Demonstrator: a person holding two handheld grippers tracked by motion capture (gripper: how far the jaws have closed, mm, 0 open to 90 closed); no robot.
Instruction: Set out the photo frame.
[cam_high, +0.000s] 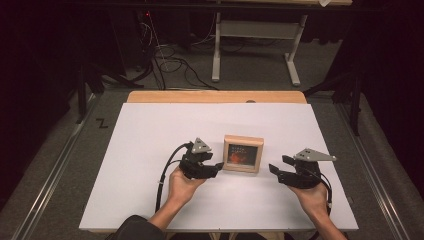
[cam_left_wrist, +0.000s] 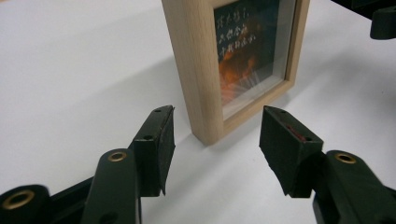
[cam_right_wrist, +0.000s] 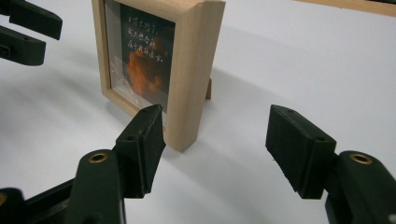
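A small wooden picture frame (cam_high: 243, 153) stands upright on the white table (cam_high: 150, 130), holding a dark picture with an orange glow and pale writing. My left gripper (cam_high: 218, 165) is open just left of the frame, jaws pointing at its left edge. In the left gripper view the frame's near corner (cam_left_wrist: 205, 116) sits just beyond my open left gripper (cam_left_wrist: 217, 140). My right gripper (cam_high: 278, 165) is open a short way right of the frame. In the right gripper view the frame's side (cam_right_wrist: 187, 79) stands ahead of my open right gripper (cam_right_wrist: 215, 144). Neither gripper touches the frame.
The table's wooden back edge (cam_high: 215, 96) runs behind the white top. Beyond it on the floor are cables (cam_high: 170, 62) and a white table stand (cam_high: 255, 45). A small prop (cam_right_wrist: 208, 88) juts out behind the frame.
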